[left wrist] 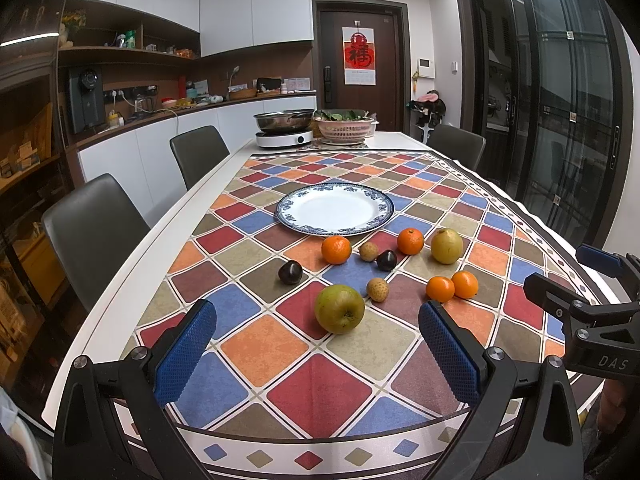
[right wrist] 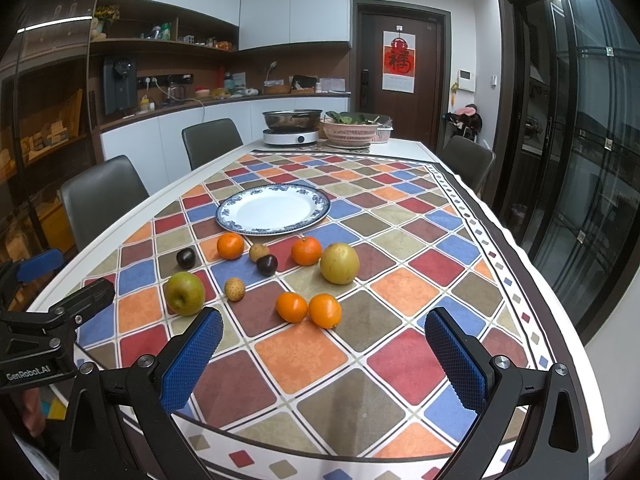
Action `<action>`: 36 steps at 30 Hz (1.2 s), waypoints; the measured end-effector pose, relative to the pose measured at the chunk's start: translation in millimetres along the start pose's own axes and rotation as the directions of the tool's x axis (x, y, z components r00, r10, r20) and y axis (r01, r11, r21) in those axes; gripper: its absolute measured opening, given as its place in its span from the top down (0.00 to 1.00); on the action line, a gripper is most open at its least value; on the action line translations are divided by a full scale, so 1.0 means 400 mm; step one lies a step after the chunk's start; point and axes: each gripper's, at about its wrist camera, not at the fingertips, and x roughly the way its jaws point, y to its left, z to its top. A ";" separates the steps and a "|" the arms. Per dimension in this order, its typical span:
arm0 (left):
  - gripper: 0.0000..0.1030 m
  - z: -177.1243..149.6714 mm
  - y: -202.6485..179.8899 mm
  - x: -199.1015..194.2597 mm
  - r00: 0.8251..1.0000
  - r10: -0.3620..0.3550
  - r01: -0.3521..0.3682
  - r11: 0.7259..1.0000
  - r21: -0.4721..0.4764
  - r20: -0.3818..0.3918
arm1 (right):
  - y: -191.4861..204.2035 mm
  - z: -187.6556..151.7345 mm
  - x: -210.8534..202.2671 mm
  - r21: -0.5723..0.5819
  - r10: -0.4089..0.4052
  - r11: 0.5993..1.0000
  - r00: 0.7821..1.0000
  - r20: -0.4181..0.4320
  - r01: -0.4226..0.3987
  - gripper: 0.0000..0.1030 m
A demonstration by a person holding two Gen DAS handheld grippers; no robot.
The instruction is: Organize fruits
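Ten fruits lie loose on the checked tablecloth (left wrist: pixel 320 376), all on the near side of the blue-rimmed plate (left wrist: pixel 334 209), which holds nothing. My left gripper (left wrist: pixel 316 344) stands wide open over the near edge of the cloth, gripping nothing; the green apple (left wrist: pixel 339 309) sits on the cloth just beyond its fingertips, between them. My right gripper (right wrist: pixel 323 350) is likewise spread wide and holds nothing; the pair of touching oranges (right wrist: pixel 308 309) lies just ahead of its gap.

From the left wrist I see, nearest the plate, a row: orange (left wrist: pixel 336 249), longan (left wrist: pixel 368 251), dark plum (left wrist: pixel 386 260), orange (left wrist: pixel 410 241) and yellow pear (left wrist: pixel 447 245). A second plum (left wrist: pixel 290 272) lies apart to the left, a second longan (left wrist: pixel 377 289) beside the apple.

The left view catches the right gripper at its right margin, marked "DAS". The right view alone shows the left gripper's side, marked "GenRobot.AI", and more of the cloth's right border. Both views show the steel pan (right wrist: pixel 292 118) and pink colander (right wrist: pixel 350 131) at the table's far end.
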 end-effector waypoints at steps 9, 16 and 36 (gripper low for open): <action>0.00 0.000 0.000 0.000 1.000 0.001 -0.001 1.000 0.000 0.000 | -0.001 0.000 0.001 0.000 -0.001 1.000 1.000 -0.001 0.001 0.01; 0.00 0.000 0.000 0.000 1.000 0.001 -0.001 1.000 0.000 0.001 | 0.001 -0.001 0.001 0.000 0.000 1.000 1.000 -0.002 0.000 0.01; 0.00 0.034 -0.008 0.019 1.000 0.009 -0.010 0.998 0.069 0.004 | -0.016 0.019 0.066 -0.047 -0.053 0.998 0.996 -0.076 0.050 0.01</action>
